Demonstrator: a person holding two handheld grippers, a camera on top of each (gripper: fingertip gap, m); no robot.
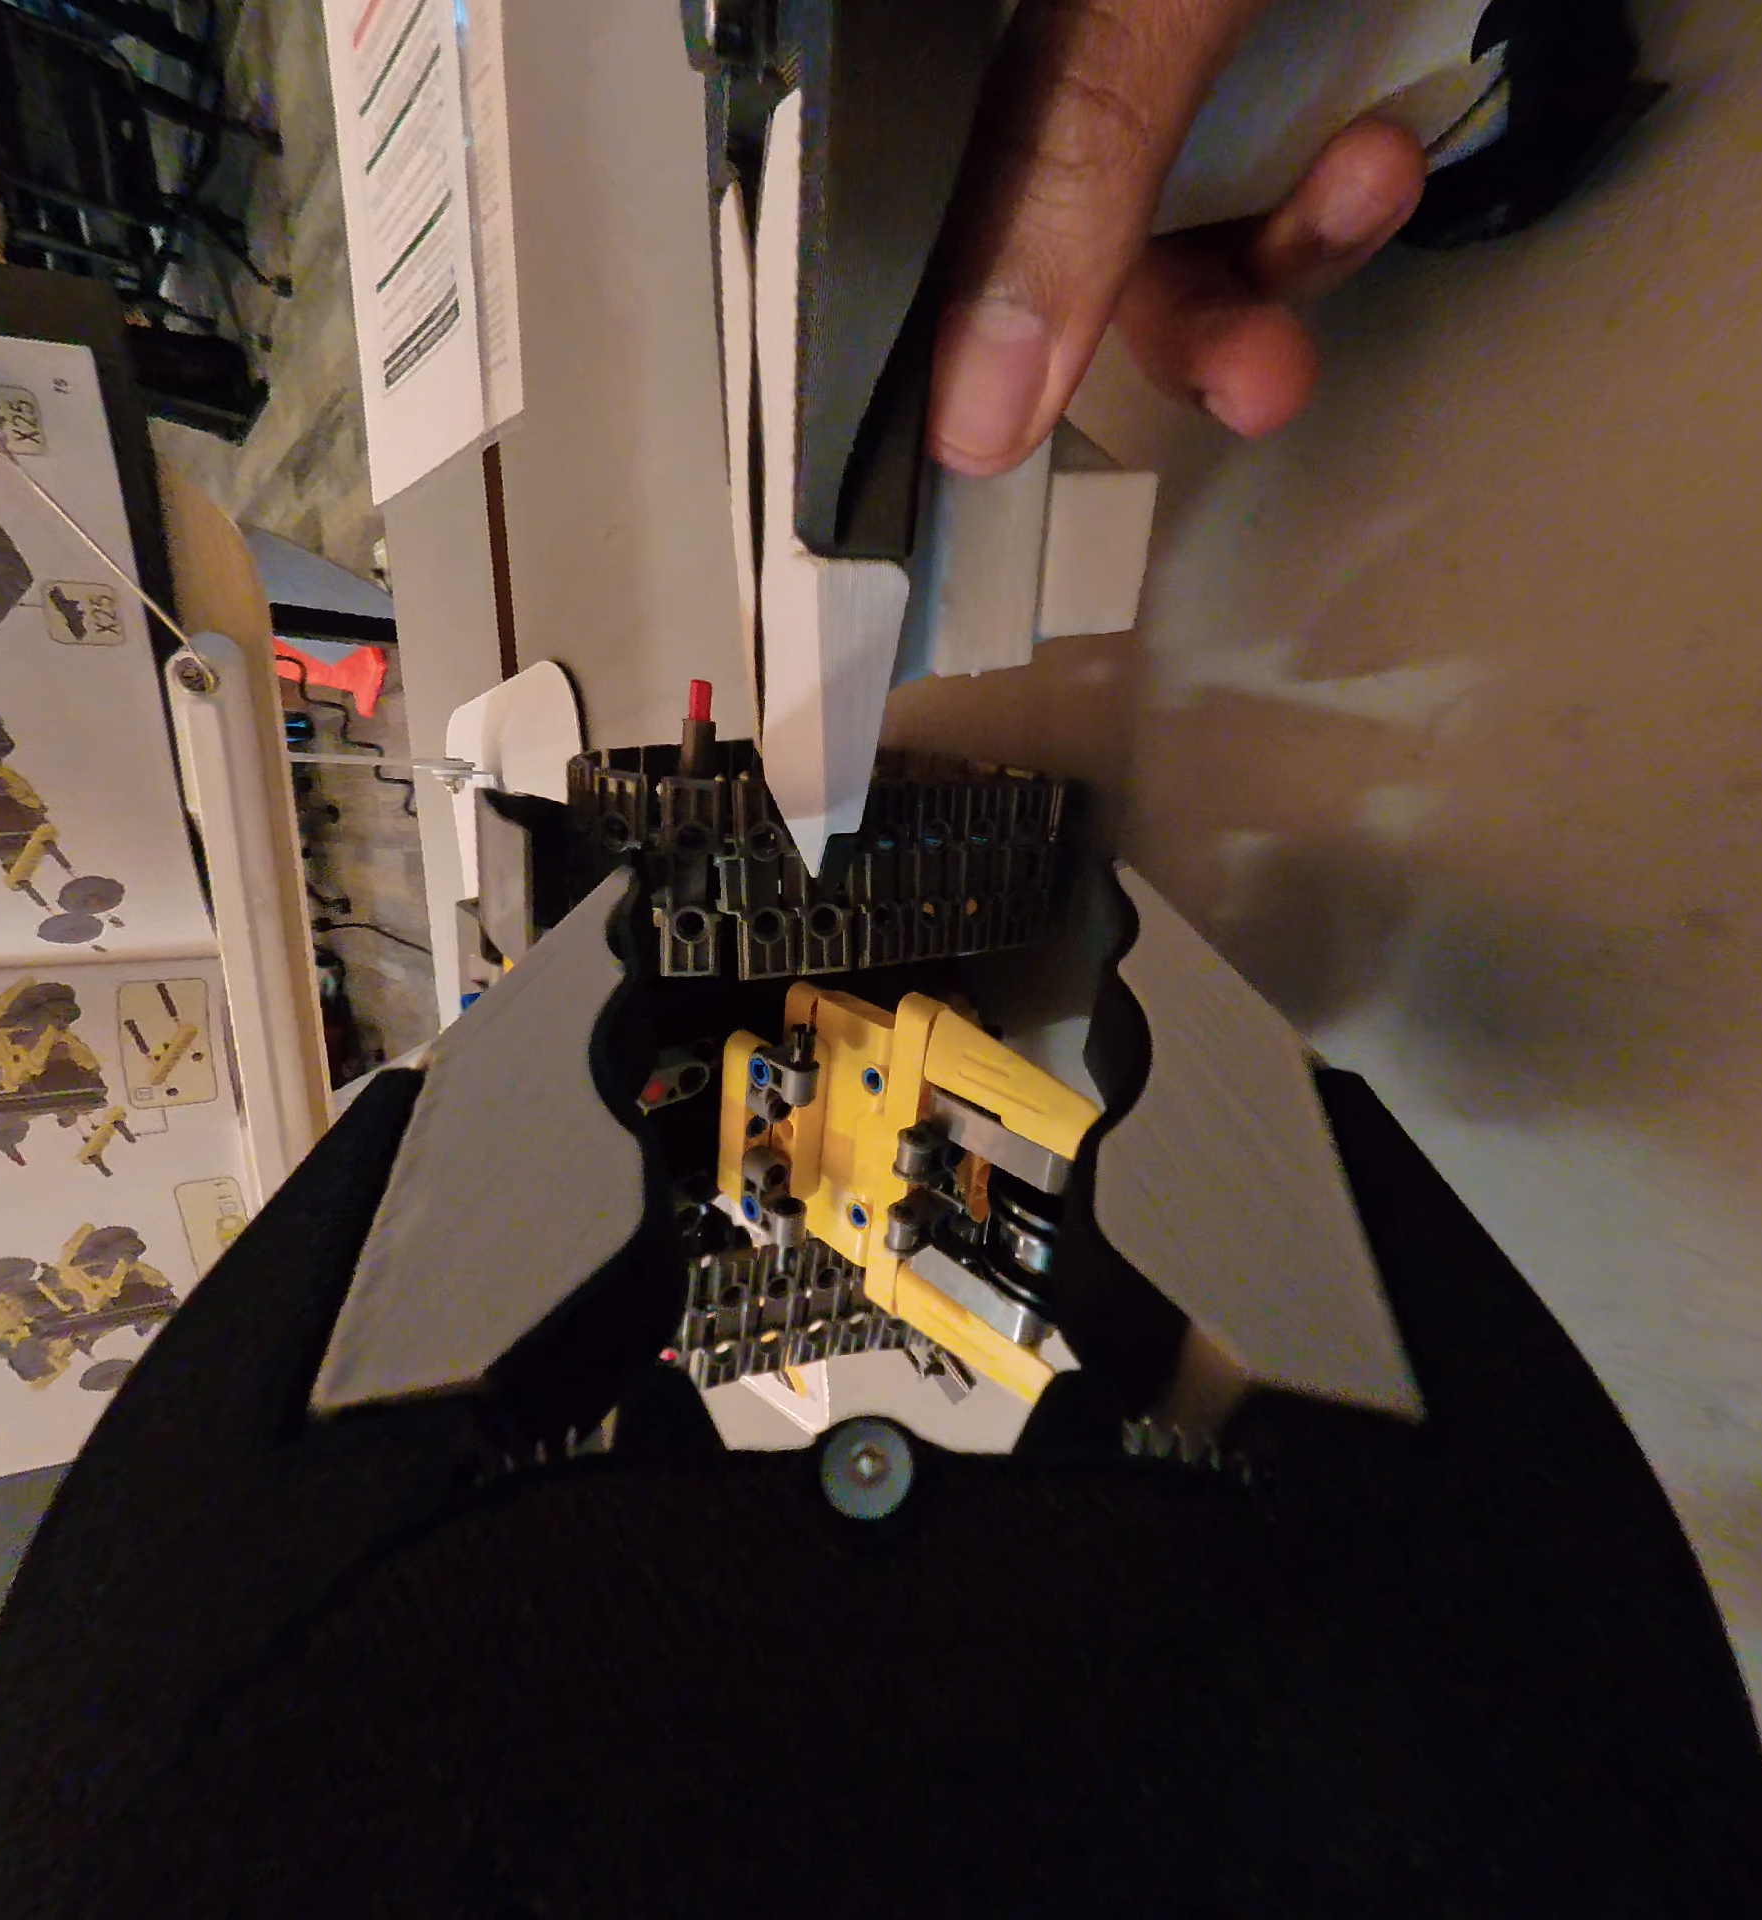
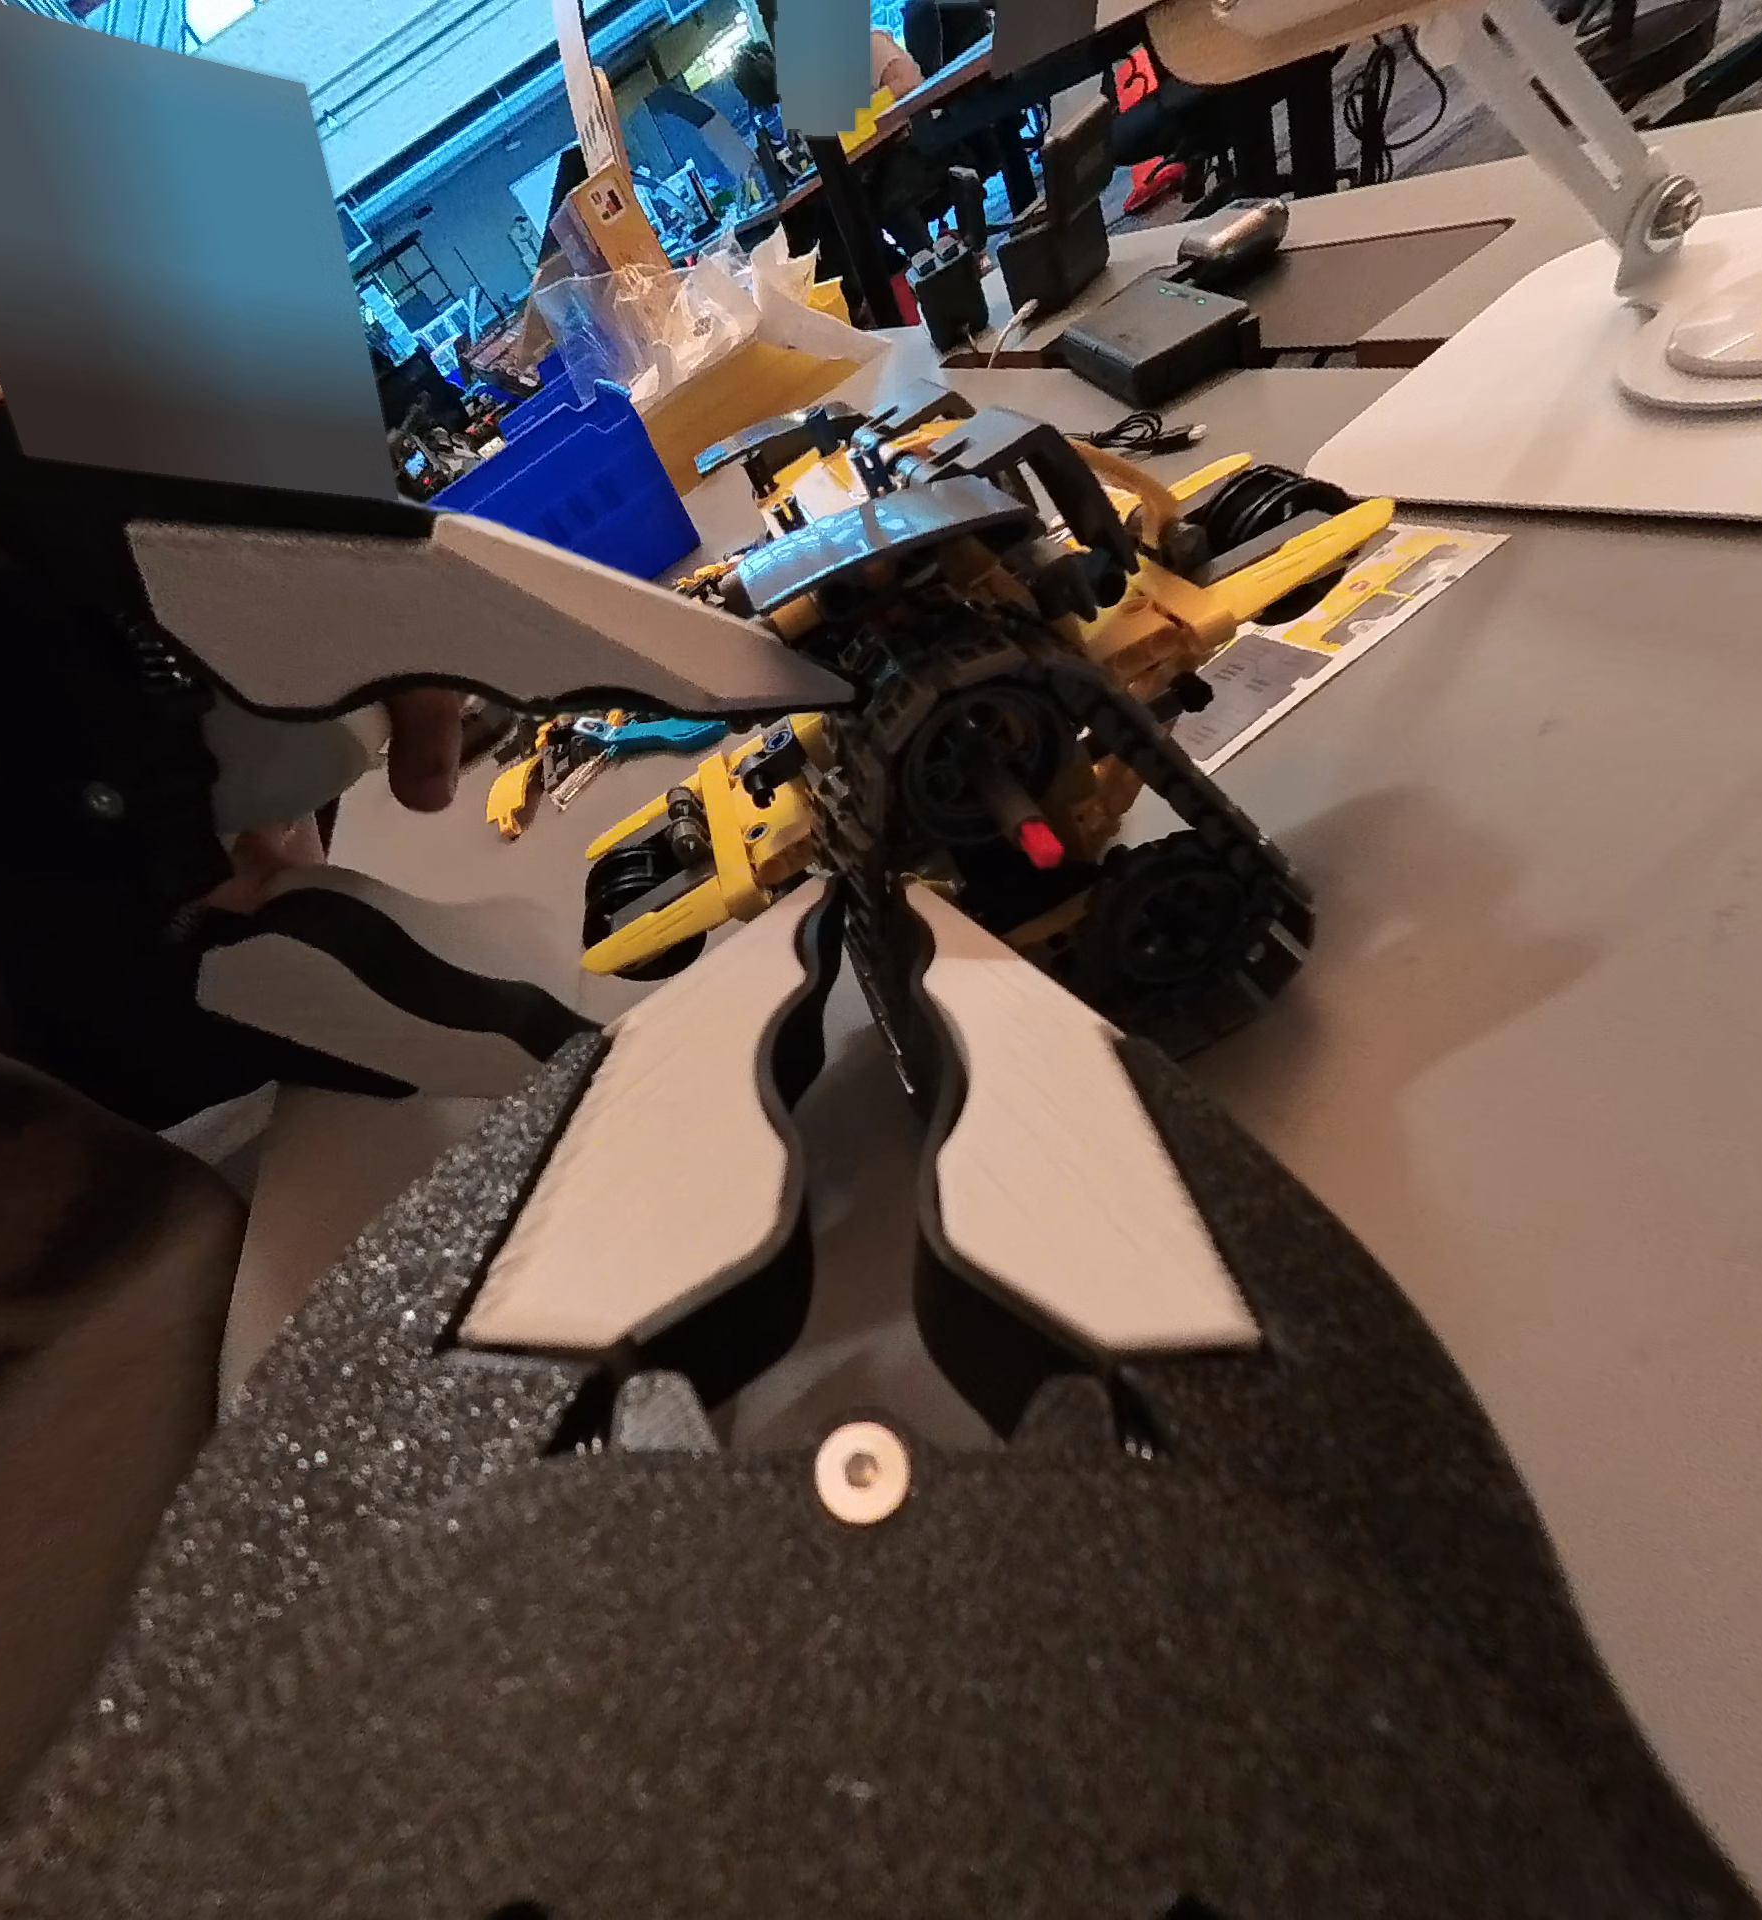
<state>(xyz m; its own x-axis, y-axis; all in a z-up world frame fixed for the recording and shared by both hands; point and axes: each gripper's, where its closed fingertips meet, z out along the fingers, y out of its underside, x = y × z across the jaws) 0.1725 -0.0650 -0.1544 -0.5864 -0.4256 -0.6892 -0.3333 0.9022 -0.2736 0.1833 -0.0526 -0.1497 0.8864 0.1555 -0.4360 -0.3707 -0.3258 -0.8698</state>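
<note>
Left gripper [image 1: 861, 1039]: fingers spread wide, the yellow-and-black brick-built tracked vehicle [image 1: 887, 1132] lying between them; whether the pads pressed on it could not be told. Its dark track [image 1: 835, 862] crossed just beyond the fingertips, a red-tipped axle [image 1: 698, 717] standing up from it.

Right gripper [image 2: 872, 914]: fingers drawn close together, pinching the track [image 2: 866, 935] at their tips. The vehicle [image 2: 960, 665] sat directly ahead on the grey table [image 2: 1531, 1039], one black wheel [image 2: 1178, 925] just right of the fingertips and the red-tipped axle [image 2: 1038, 840] above it.

Farther out: the left gripper [image 2: 835, 691] reached in from the left, its upper finger's tip touching the vehicle's top. A blue bin [image 2: 586, 488], loose yellow parts [image 2: 524, 779] and a sticker sheet [image 2: 1313, 644] lay beyond. An open instruction booklet [image 1: 25, 935] stood left of the left fingers.
</note>
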